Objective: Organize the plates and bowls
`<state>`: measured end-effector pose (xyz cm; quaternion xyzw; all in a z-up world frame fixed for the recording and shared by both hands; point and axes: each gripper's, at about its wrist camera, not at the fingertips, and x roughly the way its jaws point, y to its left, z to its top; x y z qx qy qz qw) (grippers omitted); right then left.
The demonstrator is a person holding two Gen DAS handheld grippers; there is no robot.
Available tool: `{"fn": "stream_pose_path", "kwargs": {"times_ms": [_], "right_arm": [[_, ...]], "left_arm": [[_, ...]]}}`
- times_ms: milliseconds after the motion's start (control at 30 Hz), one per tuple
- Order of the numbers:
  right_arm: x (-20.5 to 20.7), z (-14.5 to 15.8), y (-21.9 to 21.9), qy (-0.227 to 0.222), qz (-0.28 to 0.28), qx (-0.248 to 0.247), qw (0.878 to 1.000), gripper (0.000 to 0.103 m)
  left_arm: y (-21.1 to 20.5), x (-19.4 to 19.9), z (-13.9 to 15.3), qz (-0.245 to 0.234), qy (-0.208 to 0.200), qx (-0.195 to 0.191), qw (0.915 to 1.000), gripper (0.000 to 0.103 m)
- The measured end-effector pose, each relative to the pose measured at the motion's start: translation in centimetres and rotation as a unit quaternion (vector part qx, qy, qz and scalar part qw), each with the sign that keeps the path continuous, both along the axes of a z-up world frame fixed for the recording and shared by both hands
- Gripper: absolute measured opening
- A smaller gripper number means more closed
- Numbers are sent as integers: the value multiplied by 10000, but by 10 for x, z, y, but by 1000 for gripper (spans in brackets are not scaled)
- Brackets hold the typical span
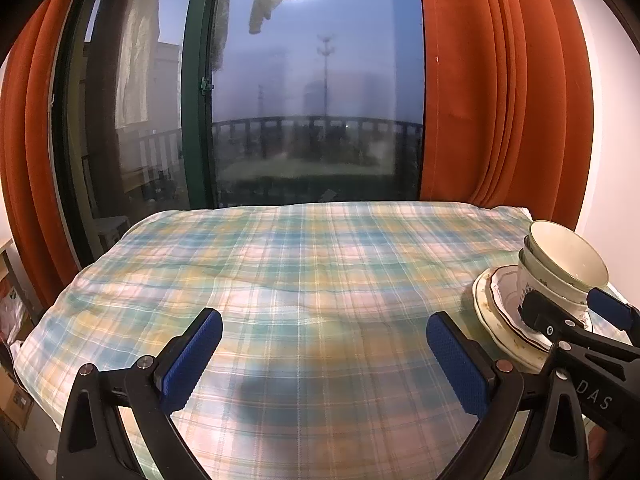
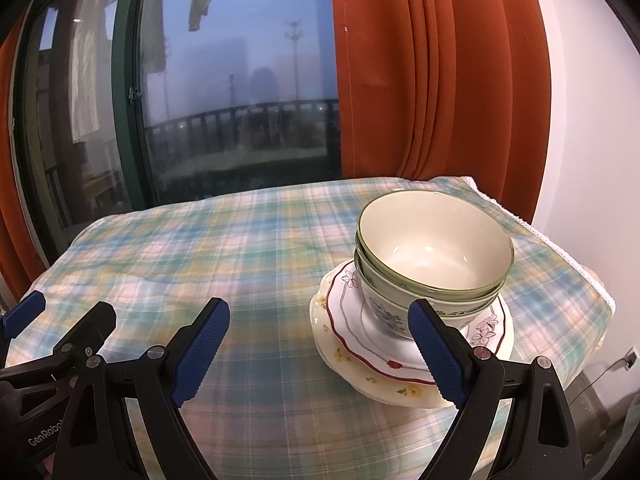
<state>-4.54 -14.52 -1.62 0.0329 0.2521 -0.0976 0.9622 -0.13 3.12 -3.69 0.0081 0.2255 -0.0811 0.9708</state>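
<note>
- Stacked crockery at the right side of a table under a plaid cloth (image 2: 248,264): two nested bowls (image 2: 434,256), cream inside with green rims, seated on two plates
- Upper plate (image 2: 362,320) white with a dark red scalloped line and flower prints; lower plate (image 2: 360,376) cream with small yellow flowers, wider and showing all round the upper one
- Right gripper (image 2: 318,356) with blue-padded fingers spread wide, nothing between them; right finger (image 2: 436,356) overlapping the near edge of the plates in the right wrist view, contact not discernible; left finger over bare cloth
- Left gripper (image 1: 324,364) likewise held wide apart and empty, over bare cloth to the left of the stack; stack seen at the right edge of its view, partly hidden by the right gripper
- Behind the table: green-framed window (image 1: 304,92) giving on a balcony railing, flanked by orange curtains (image 1: 492,92); white wall at far right
</note>
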Motion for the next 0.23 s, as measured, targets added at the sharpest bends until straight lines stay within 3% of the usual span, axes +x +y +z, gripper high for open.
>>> {"fn": "stream_pose_path", "kwargs": {"times_ms": [233], "right_arm": [[1, -1, -1, 39, -27, 30, 10000, 93]], "left_arm": [[-2, 1, -1, -31, 21, -6, 10000, 103]]}}
